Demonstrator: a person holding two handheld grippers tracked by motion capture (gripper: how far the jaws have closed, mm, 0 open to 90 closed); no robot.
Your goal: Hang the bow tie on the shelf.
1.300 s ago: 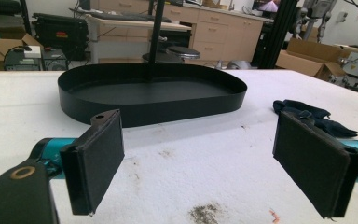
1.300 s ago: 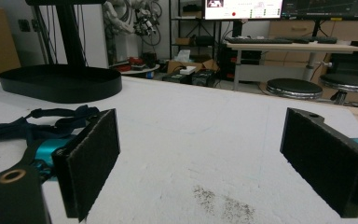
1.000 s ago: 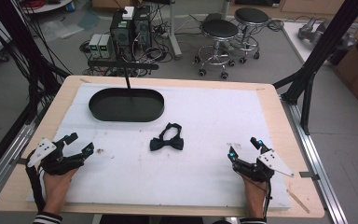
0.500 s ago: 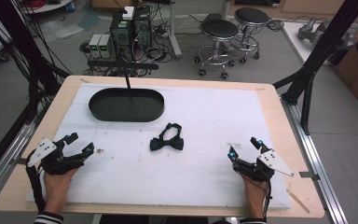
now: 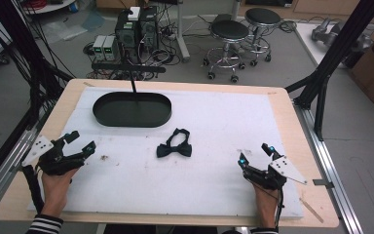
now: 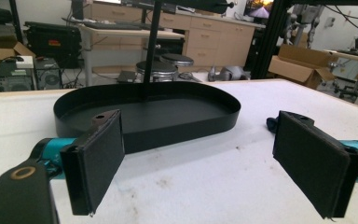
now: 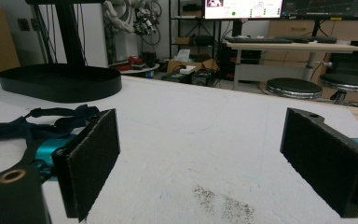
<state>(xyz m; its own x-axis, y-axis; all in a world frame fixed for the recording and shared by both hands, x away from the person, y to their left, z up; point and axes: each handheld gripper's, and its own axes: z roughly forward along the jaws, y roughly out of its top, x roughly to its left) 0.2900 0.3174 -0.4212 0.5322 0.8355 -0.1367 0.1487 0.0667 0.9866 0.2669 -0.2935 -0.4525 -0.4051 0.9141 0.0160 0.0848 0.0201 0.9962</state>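
landmark: black oval tray [image 5: 132, 109], set on the white mat [image 5: 224, 117] at the far-left part of the table; a thin black post is seen rising over it
bow tie: black bow tie [image 5: 174, 145] laid flat on the mat, near the tray, just off its near-right end; not touched by either gripper; also seen in the right gripper view [image 7: 37, 120] between that gripper and the tray
left gripper: left gripper [image 5: 79, 143] held low over the mat, on the near-left side of the tray and well apart from the bow tie; pointed toward the tray, which is seen straight ahead in the left gripper view [image 6: 144, 112]
left claw: jaws spread wide, nothing held between the pads [image 6: 98, 161]
right gripper: right gripper [image 5: 255, 154] held at the near-right part of the mat, well apart from the tray, with the bow tie lying between the two
right claw: jaws spread wide, bare mat seen between the pads [image 7: 93, 156], nothing gripped
hands: each gripper held from the near table edge; striped sleeve [image 5: 46, 225] seen at the left wrist
mat marks: small dark smudges [image 7: 223, 200] seen on the mat just ahead of the right gripper
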